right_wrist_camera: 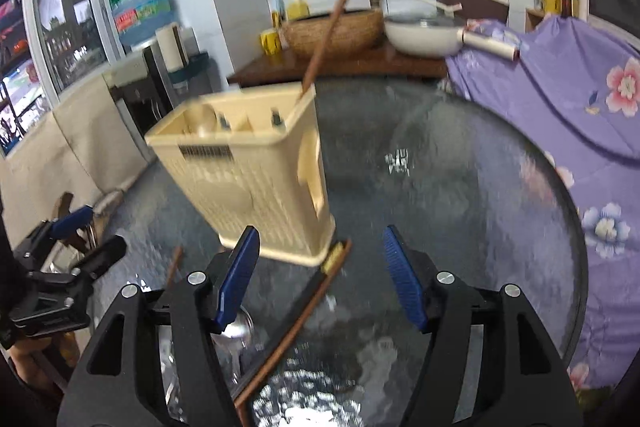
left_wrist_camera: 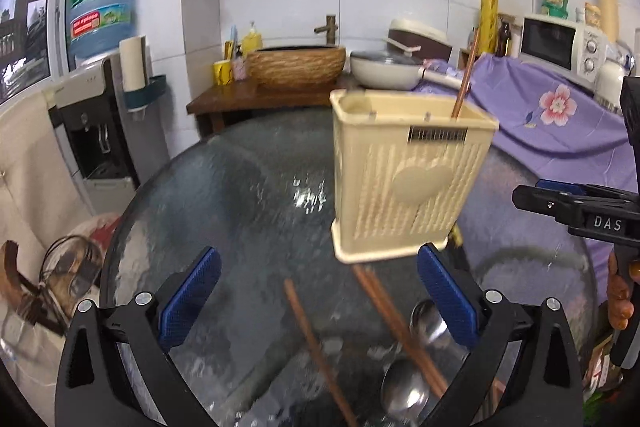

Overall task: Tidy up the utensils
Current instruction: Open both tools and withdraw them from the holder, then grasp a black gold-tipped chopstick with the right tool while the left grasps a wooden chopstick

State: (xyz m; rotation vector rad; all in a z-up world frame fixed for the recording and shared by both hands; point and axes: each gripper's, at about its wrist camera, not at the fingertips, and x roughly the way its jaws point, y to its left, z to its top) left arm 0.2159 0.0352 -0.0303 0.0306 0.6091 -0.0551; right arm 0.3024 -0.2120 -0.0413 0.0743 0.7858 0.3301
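A cream utensil holder (left_wrist_camera: 408, 179) stands on the round glass table (left_wrist_camera: 248, 195) with one wooden chopstick (left_wrist_camera: 466, 79) leaning out of its far compartment. More chopsticks (left_wrist_camera: 396, 323) and two metal spoons (left_wrist_camera: 404, 393) lie loose in front of it. The left gripper (left_wrist_camera: 318, 301) and right gripper (right_wrist_camera: 320, 279) both hover spread apart, grasping nothing.
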